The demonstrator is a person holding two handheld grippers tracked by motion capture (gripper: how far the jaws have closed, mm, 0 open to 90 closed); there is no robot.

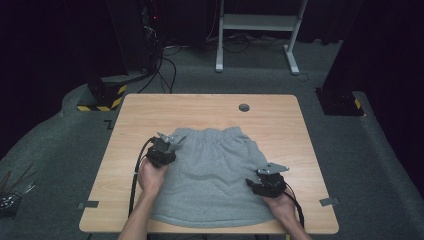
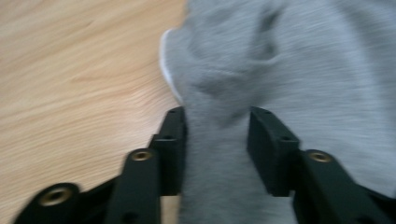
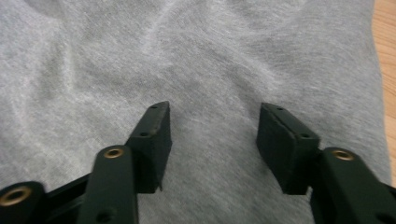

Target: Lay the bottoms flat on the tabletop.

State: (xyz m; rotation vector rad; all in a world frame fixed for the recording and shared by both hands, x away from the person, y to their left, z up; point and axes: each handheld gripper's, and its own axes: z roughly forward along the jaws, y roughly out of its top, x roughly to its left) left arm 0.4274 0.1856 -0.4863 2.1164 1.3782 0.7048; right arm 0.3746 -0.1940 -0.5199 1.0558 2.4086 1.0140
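The desk (image 1: 150,107) carries a pair of grey shorts (image 1: 215,175) spread flat at its centre, elastic waistband toward the far edge and hem at the near edge; this layout suits folding or smoothing, judged from the flat spread. A round cable port (image 1: 244,107) sits in the bare wood beyond the waistband.

The left tool (image 1: 167,145) rests at the waistband's left corner. In the left gripper view its jaws stand moderately apart with a raised ridge of fabric between them; the picture is blurred, so whether the pads press it cannot be told.

The right tool (image 1: 260,182) lies low over the right side near the hem, jaws fairly wide, cloth flat beneath, nothing gripped.

Both forearms enter from the near edge, hands wrapped around the tool bodies.
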